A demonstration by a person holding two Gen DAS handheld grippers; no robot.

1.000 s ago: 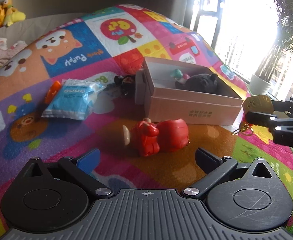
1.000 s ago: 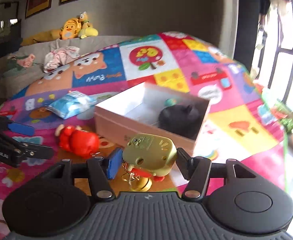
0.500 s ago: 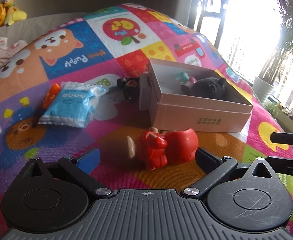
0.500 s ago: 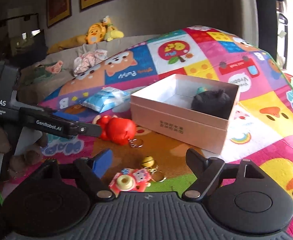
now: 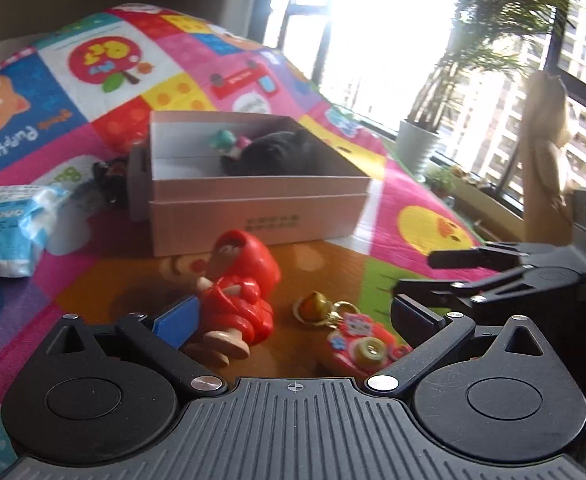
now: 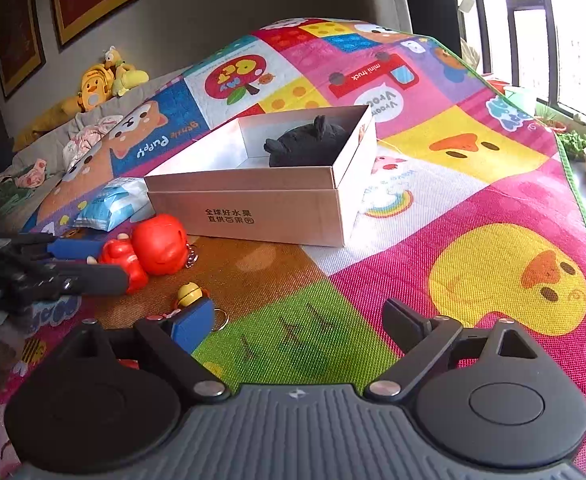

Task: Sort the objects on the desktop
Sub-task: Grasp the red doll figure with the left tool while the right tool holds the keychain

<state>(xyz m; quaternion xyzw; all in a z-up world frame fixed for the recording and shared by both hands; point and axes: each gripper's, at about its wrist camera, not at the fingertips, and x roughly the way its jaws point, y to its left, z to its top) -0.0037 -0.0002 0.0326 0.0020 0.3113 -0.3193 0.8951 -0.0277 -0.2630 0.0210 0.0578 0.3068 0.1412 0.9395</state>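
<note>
A red hooded doll [image 5: 237, 288] lies on the colourful play mat in front of an open pink cardboard box [image 5: 253, 216]. My left gripper [image 5: 293, 316] is open, its blue pad beside the doll's left side. A keychain with a gold bell and red charm [image 5: 349, 332] lies on the mat between the left fingers. The box holds a black plush [image 6: 309, 142] and a small teal toy [image 5: 227, 140]. My right gripper [image 6: 297, 320] is open and empty over the green mat square; the doll [image 6: 153, 248] and keychain bell [image 6: 189, 294] lie to its left.
A blue-white wet-wipe pack [image 5: 9, 228] lies left of the box, with a small dark toy [image 5: 109, 172] behind it. Yellow plush toys [image 6: 101, 84] sit on the sofa at the back. Potted plants [image 5: 421, 144] stand by the window on the right.
My right gripper let go of the keychain, which now lies on the mat, and drew back to the right. My left gripper moved forward and right, up to the red doll.
</note>
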